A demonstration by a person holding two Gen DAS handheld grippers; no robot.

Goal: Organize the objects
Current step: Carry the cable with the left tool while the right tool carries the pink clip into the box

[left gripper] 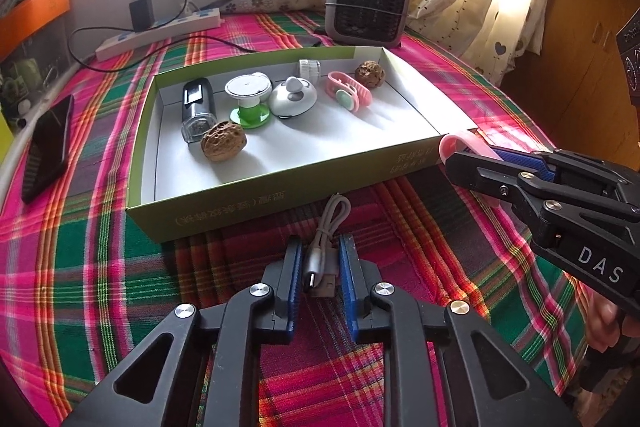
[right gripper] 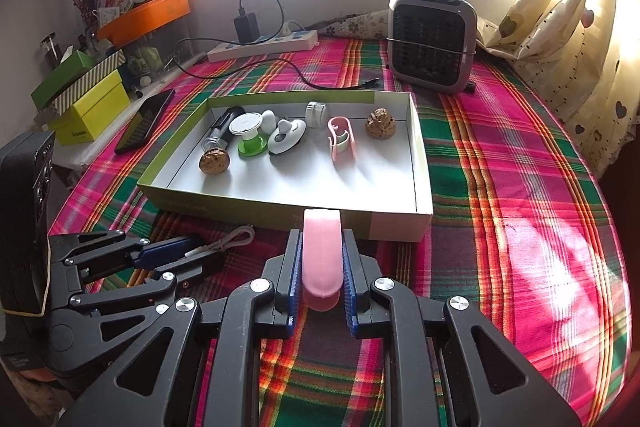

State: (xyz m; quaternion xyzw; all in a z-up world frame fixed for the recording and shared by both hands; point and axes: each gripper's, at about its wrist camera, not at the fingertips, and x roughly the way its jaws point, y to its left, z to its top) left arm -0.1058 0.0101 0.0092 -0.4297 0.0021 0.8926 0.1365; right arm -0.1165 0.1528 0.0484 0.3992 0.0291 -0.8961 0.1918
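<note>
Left wrist view shows the left hand-held gripper (left gripper: 320,259) angled down at a coiled cable (left gripper: 326,227) on the plaid cloth, just in front of the box (left gripper: 240,215). Its jaws stand nearly together around the cable's plug end; the pads flank the plugs closely, but I cannot tell whether they press on them. The cable looks light, limp and springy: it should sag and uncoil if taken by one strand, so I judge the stiff plug end, or the whole bundle across its middle, the better hold. The right hand-held gripper (right gripper: 320,267) is clamped on a pink clip (right gripper: 322,255), raised just before the box's near wall and also tilted downward. The clip looks like light, smooth, stiff plastic; held across its flat sides as now, it should sit firm, though it could slip if squeezed at the rounded tip. Inside the box lie a walnut (left gripper: 223,145), a second walnut (left gripper: 370,74) at the far corner, another pink clip (left gripper: 349,96), and several small gadgets. The two grippers hang side by side, apart, the left one lower and nearer the cloth.
</note>
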